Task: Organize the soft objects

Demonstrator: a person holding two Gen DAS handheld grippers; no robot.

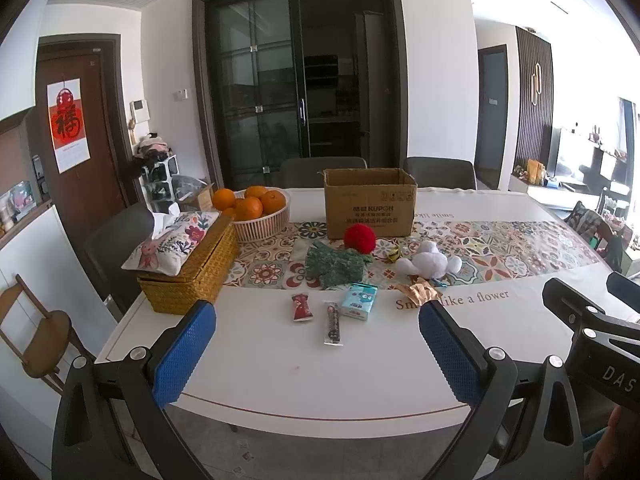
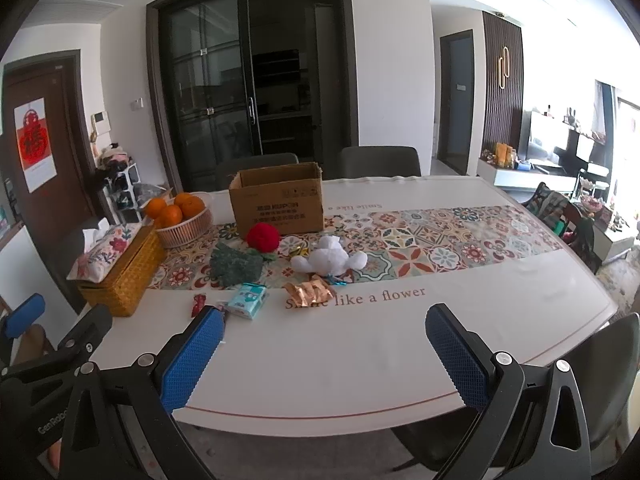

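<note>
A red pom-pom ball point(image 1: 360, 237) point(image 2: 263, 236), a green knitted cloth point(image 1: 335, 267) point(image 2: 236, 266) and a white plush toy point(image 1: 430, 265) point(image 2: 330, 260) lie on the patterned runner in front of an open cardboard box point(image 1: 370, 204) point(image 2: 278, 202). My left gripper point(image 1: 318, 340) is open and empty over the table's near edge. My right gripper point(image 2: 326, 346) is open and empty, also at the near edge. Both are well short of the soft things.
On the white table point(image 1: 280, 380) lie a tissue pack point(image 1: 359, 300) point(image 2: 248, 300), two snack packets point(image 1: 301, 308) point(image 1: 333, 322) and a crumpled gold wrapper point(image 2: 310, 292). At left stand a wicker box point(image 1: 188, 276) with a floral tissue pouch point(image 1: 172, 246) and a bowl of oranges point(image 1: 256, 210). Chairs surround the table.
</note>
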